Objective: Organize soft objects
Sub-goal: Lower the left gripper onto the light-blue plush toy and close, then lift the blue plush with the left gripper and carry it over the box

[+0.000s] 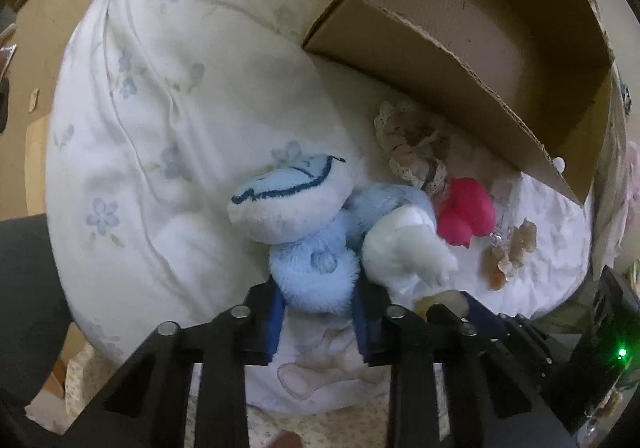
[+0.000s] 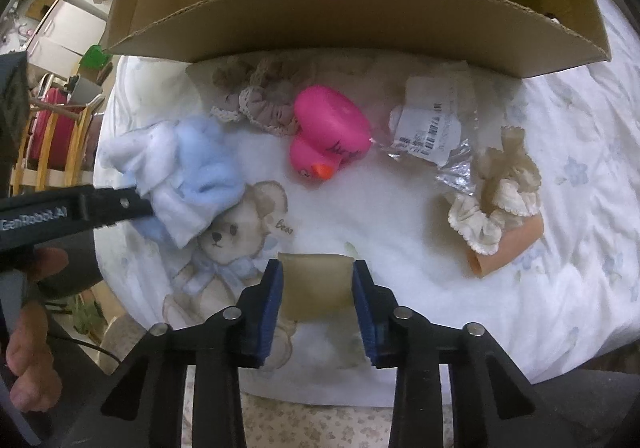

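Observation:
A blue and white plush toy (image 1: 312, 268) lies on the white floral bedding (image 1: 160, 88). My left gripper (image 1: 318, 296) is shut on its fluffy blue part, both blue pads pressing into the fur. In the right wrist view the same toy (image 2: 192, 168) shows at the left, with the left gripper (image 2: 146, 204) reaching in from the side. My right gripper (image 2: 316, 272) is shut on a soft beige block (image 2: 316, 284), pads against both of its sides. A pink rubber duck (image 2: 328, 132) lies beyond it.
An open cardboard box (image 2: 360, 20) stands at the back, its near wall close behind the duck. A brown lace scrunchie (image 2: 256, 96), a labelled plastic packet (image 2: 432, 120) and a cream scrunchie on a peach tube (image 2: 496, 200) lie around. A person's hand (image 2: 32, 308) grips the left handle.

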The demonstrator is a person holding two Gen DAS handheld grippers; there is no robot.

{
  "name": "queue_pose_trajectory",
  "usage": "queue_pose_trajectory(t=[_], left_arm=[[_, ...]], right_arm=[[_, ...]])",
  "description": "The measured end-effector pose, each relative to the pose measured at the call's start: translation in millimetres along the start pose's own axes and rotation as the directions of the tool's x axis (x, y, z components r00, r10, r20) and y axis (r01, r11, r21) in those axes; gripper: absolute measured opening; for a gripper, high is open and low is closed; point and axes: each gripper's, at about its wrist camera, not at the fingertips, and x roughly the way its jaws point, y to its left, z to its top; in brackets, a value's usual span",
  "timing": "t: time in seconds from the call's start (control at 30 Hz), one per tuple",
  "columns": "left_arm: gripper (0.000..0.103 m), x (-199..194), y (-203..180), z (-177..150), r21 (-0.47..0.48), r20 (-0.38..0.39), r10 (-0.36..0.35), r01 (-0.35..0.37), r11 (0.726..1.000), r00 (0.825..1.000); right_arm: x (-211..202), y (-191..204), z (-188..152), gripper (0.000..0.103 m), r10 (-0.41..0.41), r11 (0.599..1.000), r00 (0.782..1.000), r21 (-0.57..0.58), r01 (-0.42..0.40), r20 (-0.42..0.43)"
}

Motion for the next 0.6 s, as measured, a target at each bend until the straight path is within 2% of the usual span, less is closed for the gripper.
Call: queue_pose_trajectory(t=[0.07,0.13,0.27,0.37,0.43,0.53,0.57,0.6], left_arm=[[0.016,-5,-3,0,0.016,0.017,-0.008,0.008,1.0,1.0],[0.015,-12,-2,0,0.025,0.035,-0.003,0.002,1.0,0.999],[0.014,-19,4,-4,0.017,0.047,0.005,-0.005,1.0,0.999],[0.014,-33,-3,-10,0.06,0.101,0.03,-0.037,0.998,0.994],[0.014,-45,-11,-14,0.103,0.153,0.08,-0.097,0.99,0.985],[0.014,-64,-20,-18,0.15,0.227,0.109,-0.145,0.978,0.968],[0.014,-70,-24,-20,0.167,0.259,0.131,-0.178,0.97,0.957],[0.014,-76,-31,-23,0.191,0.31,0.17,-0.237,0.953,0.935]], right_arm=[[-3,-1,0,0.021,-0.001,1.0,1.0,-0.006,0.001,0.0],[-3,-2,1,0.013,0.012,1.0,1.0,0.005,-0.012,0.01],[-15,-10,1,0.009,0.051,0.998,0.998,0.025,-0.052,0.046],[-26,-13,1,0.006,0.074,0.997,0.994,0.023,-0.076,0.082],[-35,-15,1,0.006,0.084,0.996,0.99,0.023,-0.087,0.114],[-45,-23,5,0.004,0.102,0.994,0.981,0.033,-0.109,0.163],[-50,-25,5,0.004,0.107,0.993,0.977,0.034,-0.116,0.184],[-54,-22,5,0.004,0.112,0.992,0.973,0.034,-0.121,0.201]])
